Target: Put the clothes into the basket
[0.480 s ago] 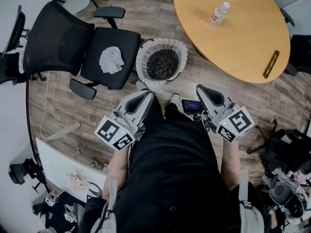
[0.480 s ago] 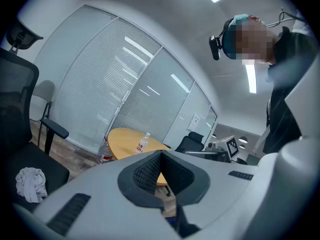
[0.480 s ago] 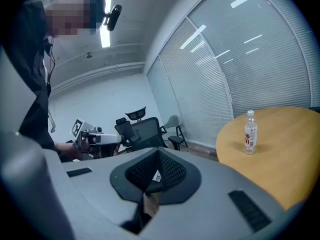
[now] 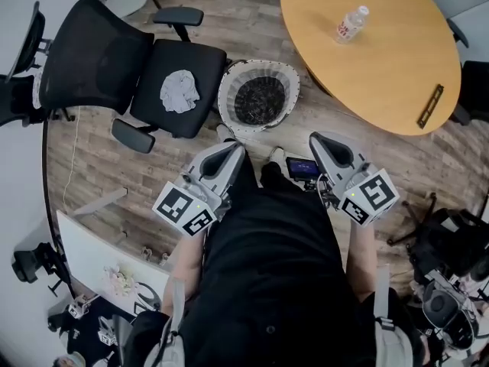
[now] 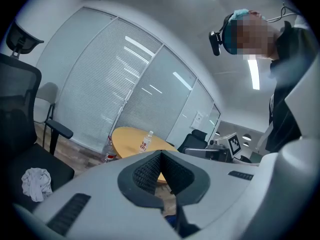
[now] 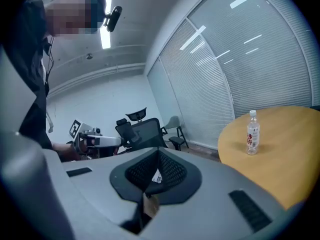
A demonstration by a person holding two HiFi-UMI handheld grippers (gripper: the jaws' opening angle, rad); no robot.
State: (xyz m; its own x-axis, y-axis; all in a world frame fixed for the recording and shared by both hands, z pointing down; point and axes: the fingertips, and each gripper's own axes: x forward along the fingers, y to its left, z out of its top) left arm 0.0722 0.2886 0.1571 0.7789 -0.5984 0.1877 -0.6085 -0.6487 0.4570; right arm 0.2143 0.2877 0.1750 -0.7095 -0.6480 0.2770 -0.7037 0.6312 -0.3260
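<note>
Both your left gripper (image 4: 231,152) and right gripper (image 4: 318,141) sit closed and empty over the wood floor (image 4: 252,21), with the grey cloth (image 4: 179,92) crumpled on the black chair (image 4: 197,60) seat just beside the basket (image 4: 226,94), a round table (image 4: 382,75) bearing a bottle (image 4: 350,24) beyond it.

bright even ceiling light, soft shadows, strong fisheye edge distortion

I can read no text. The bottle (image 6: 253,132), ahead and to the right of my right jaws, wears a label with red characters too small to read.
</note>
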